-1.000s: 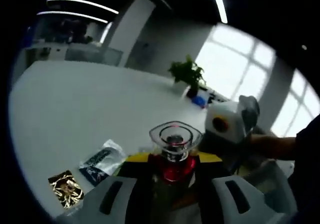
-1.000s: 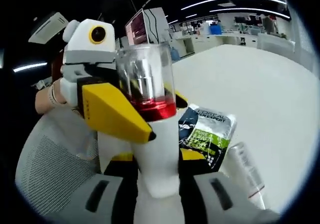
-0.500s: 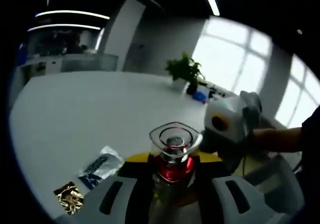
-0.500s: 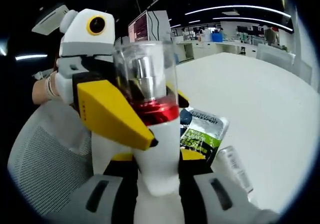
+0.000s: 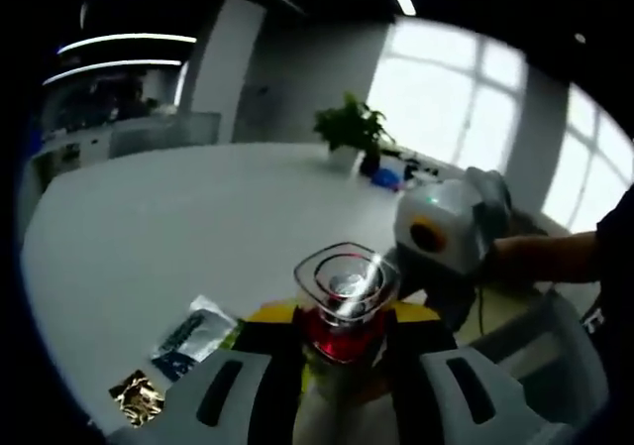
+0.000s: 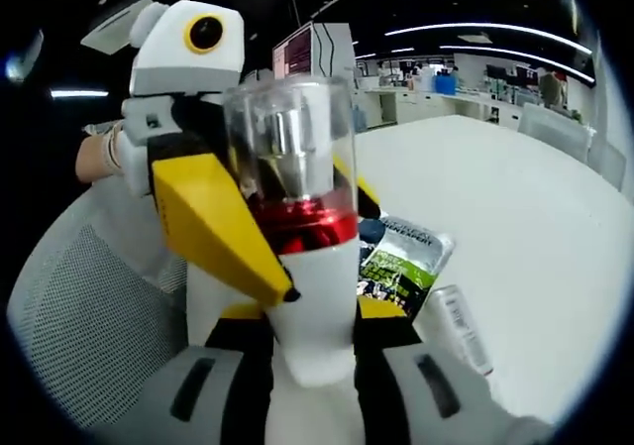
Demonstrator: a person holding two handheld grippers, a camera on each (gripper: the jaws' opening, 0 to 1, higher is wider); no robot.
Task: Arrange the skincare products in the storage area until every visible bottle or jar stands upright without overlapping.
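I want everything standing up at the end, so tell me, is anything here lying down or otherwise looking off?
Yes. A clear-capped tube lies flat on the white table beside a green sachet, not upright. The white pump bottle with the red collar is off the table, gripped by both the left gripper and the right gripper.

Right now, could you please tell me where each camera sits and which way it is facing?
Left gripper view: rides the left gripper, looking down onto the pump bottle's clear cap; beyond it the white table and the right gripper with a person's arm.
Right gripper view: rides the right gripper, facing the bottle's side, the left gripper's yellow fingers clamping it.
Shared: bottle, table, green sachet.
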